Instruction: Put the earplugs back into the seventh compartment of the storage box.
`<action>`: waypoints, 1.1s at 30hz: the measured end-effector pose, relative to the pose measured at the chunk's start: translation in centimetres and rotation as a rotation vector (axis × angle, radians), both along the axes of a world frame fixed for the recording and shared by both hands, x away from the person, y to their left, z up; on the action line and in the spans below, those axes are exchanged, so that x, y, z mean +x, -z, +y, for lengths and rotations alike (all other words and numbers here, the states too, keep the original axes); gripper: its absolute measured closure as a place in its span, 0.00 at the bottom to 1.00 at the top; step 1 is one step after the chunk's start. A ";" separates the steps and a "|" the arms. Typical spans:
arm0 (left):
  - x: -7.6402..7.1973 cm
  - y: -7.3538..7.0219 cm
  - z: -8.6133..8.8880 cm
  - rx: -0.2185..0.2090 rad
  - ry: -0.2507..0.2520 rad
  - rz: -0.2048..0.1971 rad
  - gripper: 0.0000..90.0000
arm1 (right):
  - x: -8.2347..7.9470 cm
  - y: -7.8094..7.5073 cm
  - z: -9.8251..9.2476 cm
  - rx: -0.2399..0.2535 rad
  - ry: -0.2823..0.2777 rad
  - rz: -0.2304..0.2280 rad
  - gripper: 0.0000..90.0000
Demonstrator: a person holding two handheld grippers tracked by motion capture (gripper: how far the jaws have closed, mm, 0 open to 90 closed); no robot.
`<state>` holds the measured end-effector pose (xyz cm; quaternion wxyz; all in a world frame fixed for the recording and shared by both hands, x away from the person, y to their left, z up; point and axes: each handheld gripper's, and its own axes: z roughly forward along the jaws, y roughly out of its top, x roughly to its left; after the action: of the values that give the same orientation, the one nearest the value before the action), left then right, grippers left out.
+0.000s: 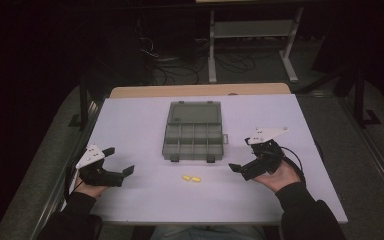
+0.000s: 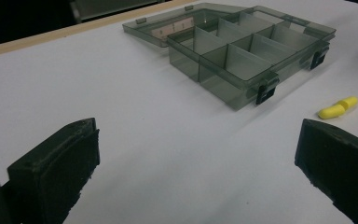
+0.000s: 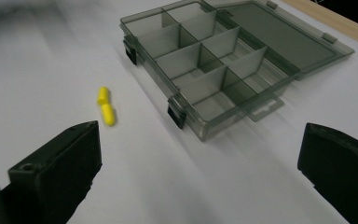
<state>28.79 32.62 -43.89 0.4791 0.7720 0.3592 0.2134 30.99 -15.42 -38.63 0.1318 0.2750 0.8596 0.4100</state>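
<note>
1. Since both grippers sit idle at the table edges, the work in hand looks like the two small yellow foam-like cylinders [image 1: 191, 178] lying end to end on the white table [image 1: 130, 125], just in front of the smoky grey translucent plastic compartment box [image 1: 194, 141], between the two hands.
2. Left gripper [image 1: 119, 161]: jaws spread wide, nothing between them. Right gripper [image 1: 241, 155]: same, released and empty.
3. Handling guess: yellow pieces [image 2: 338, 108] look very light, soft and compressible, probably earplug-type foam. Round, so they can roll or get flicked away by a jaw tip.
4. Grip point: take one across its middle, jaws square to its long axis [image 3: 106, 107], low to the table. Light squeeze is enough; they touch, so the neighbour may shift.
5. Box lid is open and lies flat behind; compartments [image 3: 200, 70] appear empty. Thin rigid plastic, light, would slide if bumped. Two dark latches on the front wall.
6. Writing: a pale label under the lid [image 2: 170, 30], print too small to read. No brand legible.
</note>
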 end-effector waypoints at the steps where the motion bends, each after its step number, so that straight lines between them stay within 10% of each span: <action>1: 0.0 0.0 0.0 -0.001 0.001 -0.001 0.00 | 0.1 -0.1 0.3 0.001 -0.006 0.003 0.00; 33: 0.0 0.1 -0.1 0.002 0.018 0.008 0.00 | 1.0 1.8 7.0 -0.137 -0.172 0.088 0.00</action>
<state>28.82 32.48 -43.98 0.4787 0.7766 0.3538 0.2063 31.95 -8.43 -40.39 0.0769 0.2082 0.9109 0.3477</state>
